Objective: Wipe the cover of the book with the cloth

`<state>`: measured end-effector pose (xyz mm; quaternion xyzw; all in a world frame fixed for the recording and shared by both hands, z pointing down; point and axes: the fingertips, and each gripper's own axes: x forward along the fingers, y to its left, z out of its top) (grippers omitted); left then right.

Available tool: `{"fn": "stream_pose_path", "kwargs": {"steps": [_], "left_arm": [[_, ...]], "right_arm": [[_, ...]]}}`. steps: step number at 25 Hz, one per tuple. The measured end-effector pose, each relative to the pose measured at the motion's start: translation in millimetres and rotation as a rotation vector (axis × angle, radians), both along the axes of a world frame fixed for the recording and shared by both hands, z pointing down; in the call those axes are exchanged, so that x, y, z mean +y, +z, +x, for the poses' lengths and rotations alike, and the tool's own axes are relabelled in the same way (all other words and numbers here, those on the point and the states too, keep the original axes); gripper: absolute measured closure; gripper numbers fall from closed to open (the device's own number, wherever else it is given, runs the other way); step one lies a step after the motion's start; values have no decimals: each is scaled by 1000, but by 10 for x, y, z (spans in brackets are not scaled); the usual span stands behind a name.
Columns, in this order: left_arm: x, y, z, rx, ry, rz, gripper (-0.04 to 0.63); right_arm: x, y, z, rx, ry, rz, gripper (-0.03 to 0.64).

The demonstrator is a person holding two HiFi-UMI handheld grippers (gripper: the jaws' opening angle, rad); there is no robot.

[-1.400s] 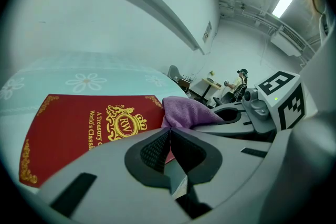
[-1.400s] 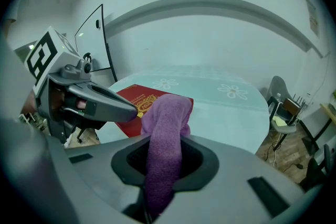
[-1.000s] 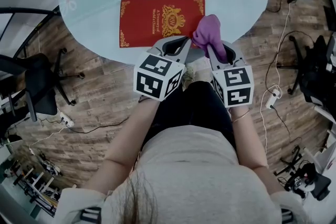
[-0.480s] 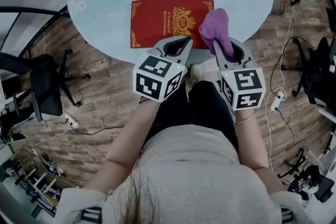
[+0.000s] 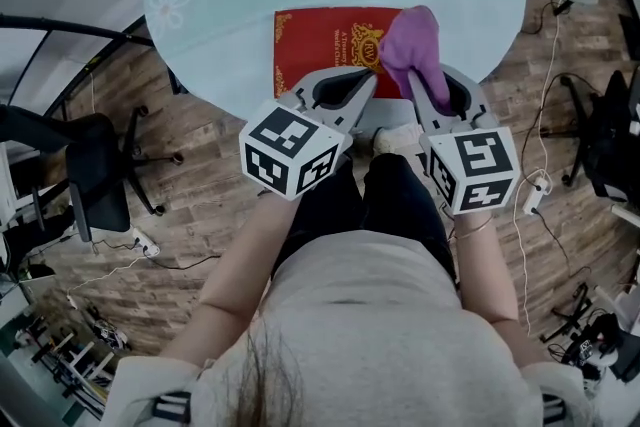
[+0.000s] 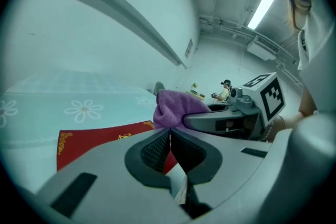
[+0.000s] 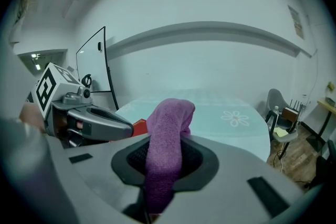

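The cloth [image 5: 415,50], the left gripper [image 5: 368,80] and the right gripper [image 5: 420,85] are covering the book's [image 5: 320,40] near edge and right end in the head view, and its gold print is showing too small to read. In the right gripper view, the left gripper is hiding all but a red corner of the book, and the cloth's lower end is disappearing between the right gripper's jaws.

Cool, even, rather dim light with soft shadows. A ceiling strip lamp [image 6: 261,8] glares at the upper right of the left gripper view. Every view bulges fisheye-style, corners darkened; the left gripper [image 6: 169,150] looks soft near the lens.
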<state>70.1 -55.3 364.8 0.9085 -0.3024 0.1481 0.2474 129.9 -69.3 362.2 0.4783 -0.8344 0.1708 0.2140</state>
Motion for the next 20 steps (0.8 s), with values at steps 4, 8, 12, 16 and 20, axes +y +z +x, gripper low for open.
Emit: {"fn": "stream_pose_path", "kwargs": {"steps": [4, 8, 12, 16, 20], "left_arm": [[13, -177, -85, 18, 39, 34, 575], [0, -391, -200, 52, 43, 61, 575], [-24, -619, -314, 91, 39, 96, 575], [-102, -784, -429, 96, 5, 147, 575], [-187, -872, -537, 104, -30, 172, 575]], "right_arm": [[-18, -201, -113, -20, 3, 46, 535], [-21, -360, -210, -31, -2, 69, 535], [-29, -503, -279, -38, -4, 94, 535], [-48, -627, -333, -49, -14, 117, 536], [-85, -756, -419, -131, -20, 121, 536]]}}
